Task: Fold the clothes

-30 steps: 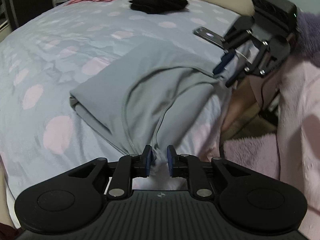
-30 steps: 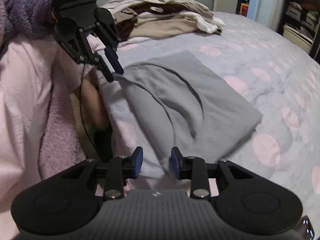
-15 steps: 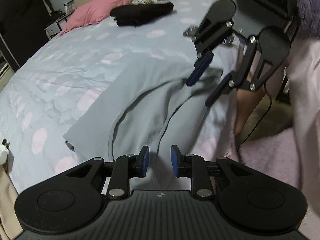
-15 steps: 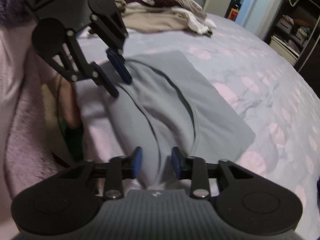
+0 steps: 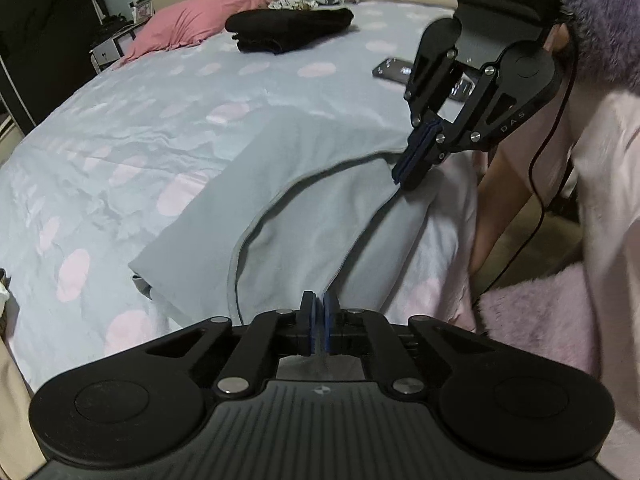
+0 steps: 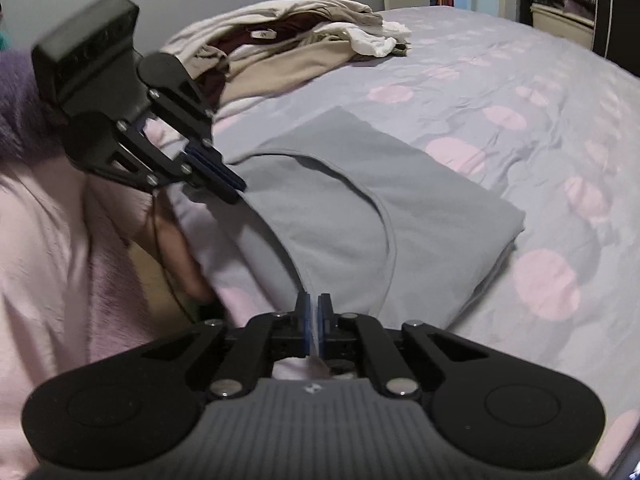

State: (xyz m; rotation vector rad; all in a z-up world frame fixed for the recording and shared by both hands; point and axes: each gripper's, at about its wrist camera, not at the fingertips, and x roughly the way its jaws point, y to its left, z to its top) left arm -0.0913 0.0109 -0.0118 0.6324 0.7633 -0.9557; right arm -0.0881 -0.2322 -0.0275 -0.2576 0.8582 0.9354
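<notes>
1. Grey garment (image 5: 320,216), partly folded, at frame centre on the spotted bed (image 5: 120,128), near edge drooping over the side.
2. Left tongs (image 5: 319,312), just closing, clamped on the garment's near edge.
3. Right tongs (image 6: 313,312), likewise clamped on that edge.
4. Upper frame: black folded clothes (image 5: 292,28), pink pillow (image 5: 192,20).

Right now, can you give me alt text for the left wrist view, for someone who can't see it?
Two black claws pinch the near edge of a grey garment on a spotted bedspread: the left claw at the bottom, the right claw at upper right. Behind lie a folded black garment, a pink pillow and a phone.
</notes>
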